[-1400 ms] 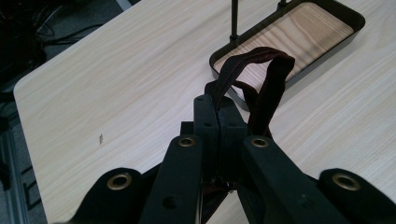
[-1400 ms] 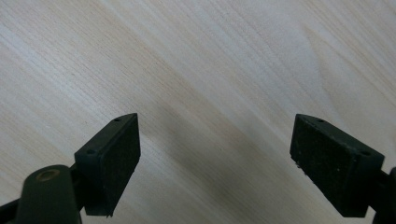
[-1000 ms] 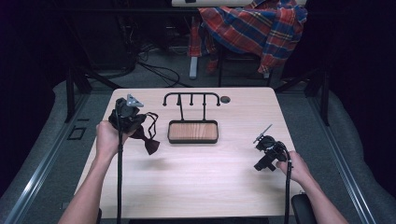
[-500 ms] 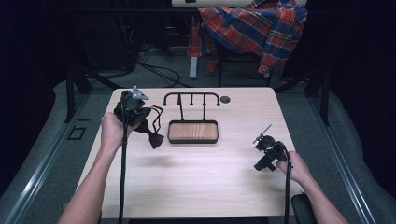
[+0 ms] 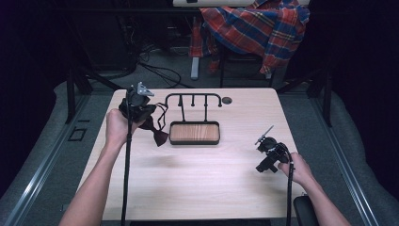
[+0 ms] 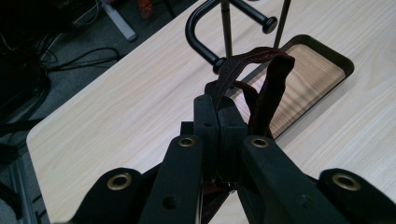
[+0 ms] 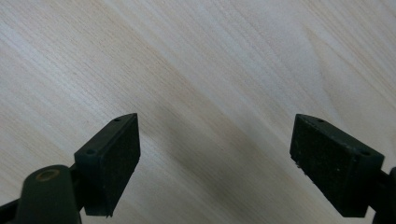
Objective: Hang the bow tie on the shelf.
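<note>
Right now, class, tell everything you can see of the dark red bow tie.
The bow tie is dark red fabric with a thin strap. The left gripper pinches the strap between shut jaws, so the bow hangs in the air at the left end of the wooden tray. The strap loops up near the black hook rack; contact can't be told.

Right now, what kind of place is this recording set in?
Probably a lab or studio set up for recording, not a home: a lone wooden table on grey carpet, black surroundings, loose cables on the floor behind, and a plaid shirt draped over a chair.
</note>
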Demonstrator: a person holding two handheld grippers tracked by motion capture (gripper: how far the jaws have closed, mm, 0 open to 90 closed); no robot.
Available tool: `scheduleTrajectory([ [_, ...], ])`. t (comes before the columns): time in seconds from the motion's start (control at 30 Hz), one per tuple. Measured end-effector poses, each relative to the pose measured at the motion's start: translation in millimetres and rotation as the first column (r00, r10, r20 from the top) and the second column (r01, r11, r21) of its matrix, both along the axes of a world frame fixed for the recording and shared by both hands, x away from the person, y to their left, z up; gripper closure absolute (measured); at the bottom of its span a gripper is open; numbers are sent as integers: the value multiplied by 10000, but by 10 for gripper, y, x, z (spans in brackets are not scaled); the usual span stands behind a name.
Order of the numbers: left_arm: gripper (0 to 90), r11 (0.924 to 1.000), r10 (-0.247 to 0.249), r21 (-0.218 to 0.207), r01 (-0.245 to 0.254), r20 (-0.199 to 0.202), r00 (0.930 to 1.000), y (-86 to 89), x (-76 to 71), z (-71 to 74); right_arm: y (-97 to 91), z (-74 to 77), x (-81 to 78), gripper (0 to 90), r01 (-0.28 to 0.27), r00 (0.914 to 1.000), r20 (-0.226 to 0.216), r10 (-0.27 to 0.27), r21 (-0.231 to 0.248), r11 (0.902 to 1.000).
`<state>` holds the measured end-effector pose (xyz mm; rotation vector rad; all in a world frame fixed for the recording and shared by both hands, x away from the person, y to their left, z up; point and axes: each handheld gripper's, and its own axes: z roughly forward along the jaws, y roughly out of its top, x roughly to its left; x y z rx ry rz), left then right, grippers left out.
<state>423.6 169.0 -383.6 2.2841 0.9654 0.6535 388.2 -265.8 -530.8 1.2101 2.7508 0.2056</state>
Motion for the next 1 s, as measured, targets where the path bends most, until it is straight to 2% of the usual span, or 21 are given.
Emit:
scheduleTrajectory([
  [0.23, 891, 9999, -157, 26, 157, 74, 9998, -71, 43, 39, 9, -22, -13, 159, 199, 9996, 183, -204, 269, 9994],
  [0.3, 892, 9999, -166, 45, 166, 96, 9998, -90, 61, 49, 1, 0, 0, 159, 9, 10000, 17, -9, 37, 10000],
  [0.4, 891, 9993, -288, -235, 288, -17, 9996, -113, 100, 62, -2, -5, -5, 159, 99, 9999, 113, -101, 136, 9999],
  [0.43, 891, 9993, -312, -190, 312, -31, 9995, -119, 110, 68, 1, -14, -12, 159, 186, 9996, 197, -191, 257, 9995],
  [0.67, 891, 9994, -336, -4, 336, -103, 9994, -190, 212, 70, 5, -3, -5, 159, 48, 10000, 78, -49, 129, 9999],
  [1.0, 891, 10000, -34, 87, 37, -327, 9995, -203, 388, 23, 11, -7, -16, 159, 98, 9997, 210, -102, 225, 9997],
])
